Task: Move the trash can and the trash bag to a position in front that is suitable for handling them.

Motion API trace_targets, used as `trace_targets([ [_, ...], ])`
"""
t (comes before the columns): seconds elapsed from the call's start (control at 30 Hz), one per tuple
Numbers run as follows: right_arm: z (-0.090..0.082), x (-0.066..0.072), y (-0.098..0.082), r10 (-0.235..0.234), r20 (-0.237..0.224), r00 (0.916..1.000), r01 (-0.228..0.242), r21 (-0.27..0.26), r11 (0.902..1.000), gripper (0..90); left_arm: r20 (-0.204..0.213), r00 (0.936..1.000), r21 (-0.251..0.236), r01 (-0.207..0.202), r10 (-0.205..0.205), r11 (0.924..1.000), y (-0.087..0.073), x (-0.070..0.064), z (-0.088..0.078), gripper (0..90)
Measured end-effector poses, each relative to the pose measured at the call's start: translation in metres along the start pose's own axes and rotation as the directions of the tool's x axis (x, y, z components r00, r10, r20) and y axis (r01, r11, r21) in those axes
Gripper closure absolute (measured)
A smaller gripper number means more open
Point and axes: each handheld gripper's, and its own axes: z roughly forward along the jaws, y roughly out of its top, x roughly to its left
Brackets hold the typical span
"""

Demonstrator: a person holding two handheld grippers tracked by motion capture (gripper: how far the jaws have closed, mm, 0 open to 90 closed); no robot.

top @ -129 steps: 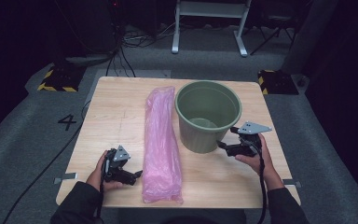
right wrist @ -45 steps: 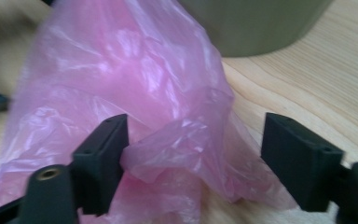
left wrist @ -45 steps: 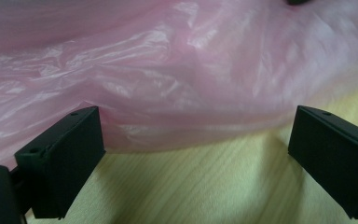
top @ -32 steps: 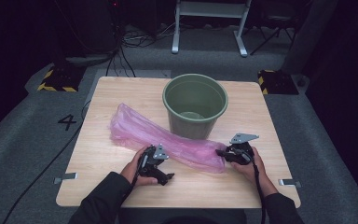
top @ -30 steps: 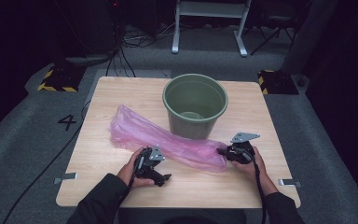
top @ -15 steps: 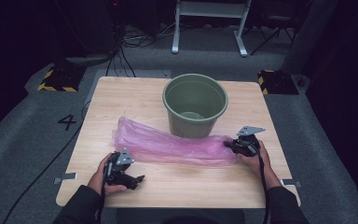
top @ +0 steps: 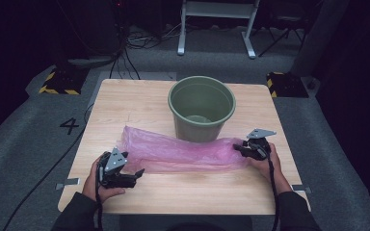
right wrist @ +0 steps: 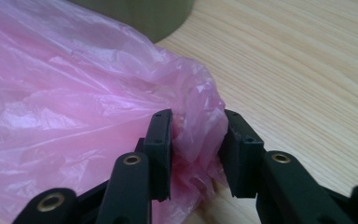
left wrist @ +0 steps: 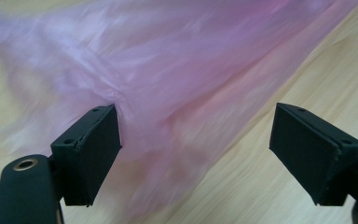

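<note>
With the right hand-held gripper [right wrist: 195, 154] pinching the bag [top: 183, 153], the left hand-held gripper [left wrist: 193, 154], spread, likely needed to grab its other end.

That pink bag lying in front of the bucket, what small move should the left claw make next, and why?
Probably close the left claw on the near end of the bag. Its jaws stand wide apart with the plastic between them, one pad just touching it, and have just been narrowing. The right claw has the other end bunched between its jaws. With both ends held, the bag could be lifted toward the bucket.
</note>
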Motion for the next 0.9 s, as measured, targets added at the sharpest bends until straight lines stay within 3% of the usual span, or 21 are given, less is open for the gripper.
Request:
trace_targets([
  [0.03,0.0,0.002,0.001,-0.004,-0.001,1.0,0.004,0.001,1.0,65.2,0.018,0.9992,0.001,-0.036,0.036,0.9994,0.009,-0.011,0.004,16.5],
  [0.07,0.001,0.003,0.001,-0.012,-0.006,0.9999,0.012,0.003,0.9999,64.3,0.018,0.9992,0.001,-0.036,0.036,0.9994,0.009,-0.011,0.004,16.1],
  [0.13,0.001,0.005,0.002,-0.019,-0.007,0.9998,0.019,0.005,0.9998,64.5,0.012,0.9966,0.013,-0.082,0.082,0.9965,0.019,-0.023,0.009,16.3],
  [0.17,0.002,0.008,0.003,-0.03,-0.011,0.9995,0.03,0.005,0.9995,64.4,0.039,0.9938,-0.005,-0.104,0.104,0.9946,0.026,-0.03,0.009,16.9],
  [0.3,0.003,0.011,0.005,-0.034,-0.021,0.9992,0.034,0.003,0.9994,64.2,0.054,0.9885,-0.045,-0.139,0.141,0.9893,0.038,-0.042,0.005,16.9],
  [0.37,0.003,0.012,0.005,-0.027,-0.027,0.9993,0.027,0.005,0.9996,63.8,0.07,0.9826,-0.071,-0.167,0.172,0.9834,0.049,-0.054,0.003,17.5],
  [0.4,0.004,0.013,0.005,-0.027,-0.027,0.9993,0.027,0.006,0.9996,63.3,0.092,0.9766,-0.085,-0.187,0.194,0.9787,0.053,-0.061,0.004,17.9],
  [0.43,0.004,0.013,0.005,-0.027,-0.027,0.9993,0.027,0.006,0.9996,63.3,0.092,0.9766,-0.085,-0.187,0.194,0.9787,0.053,-0.061,0.004,17.4],
  [0.47,0.004,0.014,0.006,-0.033,-0.029,0.999,0.033,0.005,0.9994,62.5,0.111,0.9714,-0.082,-0.202,0.21,0.976,0.056,-0.068,0.007,17.2],
  [0.53,0.004,0.016,0.007,-0.034,-0.032,0.9989,0.035,0.005,0.9994,62.5,0.138,0.9576,-0.042,-0.25,0.253,0.9675,0.061,-0.079,0.024,17.2],
  [0.57,0.004,0.017,0.007,-0.035,-0.034,0.9988,0.035,0.007,0.9993,62.1,0.145,0.955,-0.02,-0.258,0.259,0.9658,0.062,-0.08,0.033,17.1],
  [0.6,0.005,0.017,0.007,-0.036,-0.037,0.9987,0.037,0.008,0.9993,61.8,0.145,0.955,-0.02,-0.258,0.259,0.9658,0.062,-0.08,0.033,16.9],
  [0.63,0.005,0.018,0.008,-0.036,-0.04,0.9986,0.036,0.01,0.9993,61.4,0.165,0.9557,0.02,-0.25,0.244,0.9679,0.063,-0.079,0.05,17.0],
  [0.67,0.005,0.019,0.008,-0.037,-0.044,0.9984,0.037,0.01,0.9993,61.4,0.163,0.9577,0.041,-0.247,0.237,0.9682,0.063,-0.077,0.059,17.1],
  [0.73,0.006,0.02,0.008,-0.043,-0.05,0.9978,0.044,0.007,0.999,60.5,0.201,0.9539,0.096,-0.245,0.222,0.9646,0.061,-0.073,0.076,17.5],
  [0.77,0.006,0.021,0.009,-0.047,-0.054,0.9974,0.047,0.007,0.9989,60.5,0.206,0.9564,0.116,-0.234,0.207,0.9652,0.06,-0.071,0.084,16.3],
  [0.8,0.006,0.021,0.009,-0.047,-0.054,0.9974,0.047,0.007,0.9989,60.5,0.206,0.9564,0.116,-0.234,0.207,0.9652,0.06,-0.071,0.084,16.1],
  [0.87,0.007,0.023,0.009,-0.051,-0.063,0.9967,0.052,0.007,0.9986,60.6,0.233,0.9496,0.16,-0.25,0.21,0.9549,0.055,-0.068,0.1,16.4],
  [0.9,0.007,0.024,0.01,-0.052,-0.066,0.9965,0.053,0.006,0.9986,60.6,0.239,0.9509,0.173,-0.241,0.197,0.9549,0.054,-0.068,0.104,16.2],
])
